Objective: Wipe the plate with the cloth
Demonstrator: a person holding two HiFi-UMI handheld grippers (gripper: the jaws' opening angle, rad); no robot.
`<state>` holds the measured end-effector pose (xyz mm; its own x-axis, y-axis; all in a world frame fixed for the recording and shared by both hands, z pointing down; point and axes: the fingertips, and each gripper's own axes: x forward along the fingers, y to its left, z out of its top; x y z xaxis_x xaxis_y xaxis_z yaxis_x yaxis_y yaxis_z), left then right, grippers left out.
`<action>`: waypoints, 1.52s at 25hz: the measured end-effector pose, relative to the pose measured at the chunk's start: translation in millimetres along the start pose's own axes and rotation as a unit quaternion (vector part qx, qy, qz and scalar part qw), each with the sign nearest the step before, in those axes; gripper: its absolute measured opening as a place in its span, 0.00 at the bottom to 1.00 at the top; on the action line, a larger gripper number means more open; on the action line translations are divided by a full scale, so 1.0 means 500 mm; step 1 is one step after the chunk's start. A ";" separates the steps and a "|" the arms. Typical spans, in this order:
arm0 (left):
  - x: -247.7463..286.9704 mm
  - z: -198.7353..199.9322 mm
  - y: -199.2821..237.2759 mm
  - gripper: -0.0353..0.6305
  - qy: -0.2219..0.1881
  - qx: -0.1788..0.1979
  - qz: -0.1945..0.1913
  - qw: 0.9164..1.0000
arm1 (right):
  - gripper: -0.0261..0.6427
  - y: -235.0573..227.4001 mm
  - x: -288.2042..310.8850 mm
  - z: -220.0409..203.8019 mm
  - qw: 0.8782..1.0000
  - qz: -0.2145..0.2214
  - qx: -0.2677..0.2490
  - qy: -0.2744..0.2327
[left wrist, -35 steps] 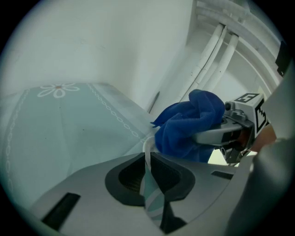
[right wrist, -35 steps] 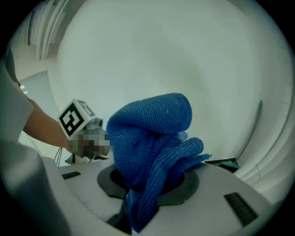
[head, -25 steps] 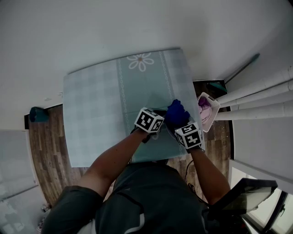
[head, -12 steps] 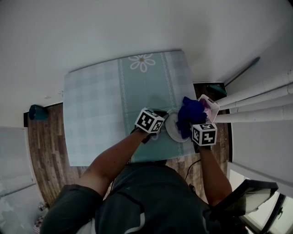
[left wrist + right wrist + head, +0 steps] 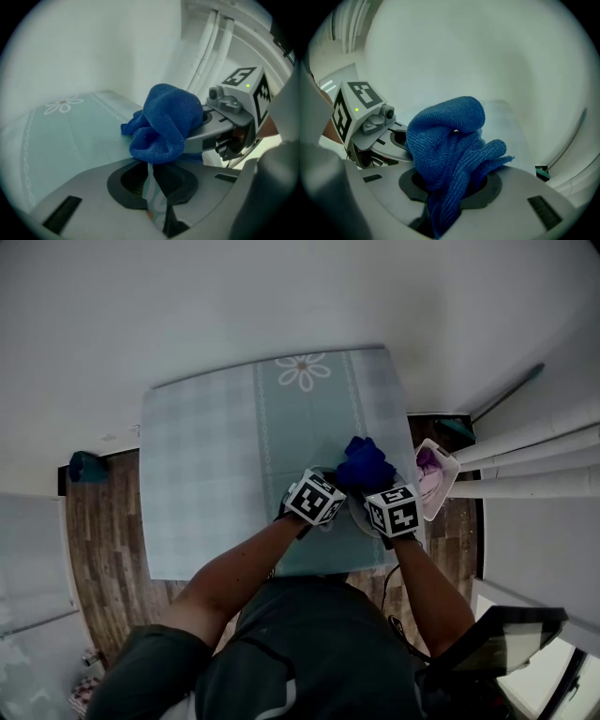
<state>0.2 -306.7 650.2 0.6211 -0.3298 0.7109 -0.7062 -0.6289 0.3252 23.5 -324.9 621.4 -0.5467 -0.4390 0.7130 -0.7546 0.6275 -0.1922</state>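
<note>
One blue cloth (image 5: pixel 365 465) hiding plate (image 5: pixel 149 190), white tub (image 5: pixel 448 474) beside table (image 5: pixel 206 474)

The cloth (image 5: pixel 450 136) was bright blue. The table cover (image 5: pixel 206 456) was pale blue-green with faint checks, and it had a white daisy (image 5: pixel 303 370) on it. The left gripper (image 5: pixel 150 171) and the right gripper (image 5: pixel 450 187) were grey with black pads. Their cubes (image 5: pixel 316 498) had black and white squares. The plate (image 5: pixel 153 187) looked pale at its edge. The floor (image 5: pixel 98 521) was brown wood.
</note>
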 end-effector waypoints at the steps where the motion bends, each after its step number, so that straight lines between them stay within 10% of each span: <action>1: 0.000 0.001 -0.006 0.12 0.001 0.013 -0.001 1.000 | 0.23 -0.008 -0.005 0.001 1.000 -0.003 0.001 -0.002; 11: 0.000 -0.004 -0.004 0.11 -0.003 0.017 0.000 1.000 | 0.23 -0.134 -0.075 -0.039 0.996 -0.061 0.055 -0.019; 15: -0.011 0.017 0.011 0.11 -0.039 -0.048 -0.008 0.998 | 0.23 -0.160 -0.094 -0.040 0.993 -0.084 0.068 -0.036; 21: -0.094 0.086 -0.031 0.11 -0.117 -0.028 0.009 0.993 | 0.23 -0.124 -0.188 0.020 0.988 -0.073 0.073 -0.114; 38: -0.423 0.133 -0.176 0.07 -0.308 -0.050 0.110 0.944 | 0.23 0.037 -0.432 0.088 0.970 -0.011 0.010 -0.244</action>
<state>-46.2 -228.6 429.8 0.5133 -0.8110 0.2808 -0.8507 -0.4375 0.2914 111.5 -247.0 434.0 -0.6334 -0.7074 0.3137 -0.7722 0.6037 -0.1978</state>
